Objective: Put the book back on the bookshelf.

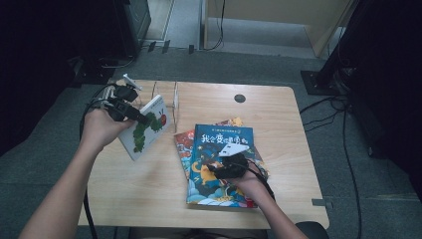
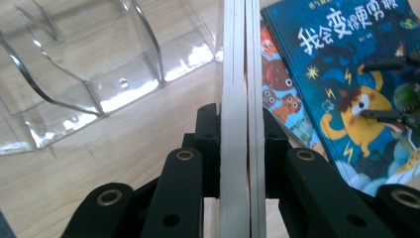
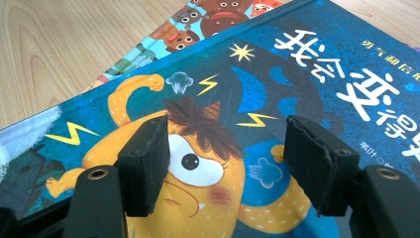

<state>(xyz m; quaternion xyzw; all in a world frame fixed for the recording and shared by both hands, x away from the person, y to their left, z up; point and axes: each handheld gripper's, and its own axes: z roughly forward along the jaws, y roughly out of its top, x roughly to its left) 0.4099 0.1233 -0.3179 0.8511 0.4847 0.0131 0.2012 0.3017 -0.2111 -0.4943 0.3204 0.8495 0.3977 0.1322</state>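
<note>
My left gripper [image 1: 140, 118] is shut on a white board book [image 1: 147, 127] with a green caterpillar on its cover, held tilted above the table's left side. In the left gripper view the book's pale page edge [image 2: 237, 89] runs straight up between the two black jaws, which press on both sides. A blue picture book [image 1: 219, 164] with a yellow monster tops a small stack at the table's middle. My right gripper [image 1: 213, 171] rests over that blue book [image 3: 277, 74], open, its pads [image 3: 148, 163] wide apart with nothing between them.
A clear plastic book stand [image 1: 166, 95] [image 2: 89, 64] stands at the table's back left, just beyond the held book. More picture books [image 1: 185, 144] lie under the blue one. The wooden table [image 1: 278, 124] has a dark round hole [image 1: 240, 98] near its back edge.
</note>
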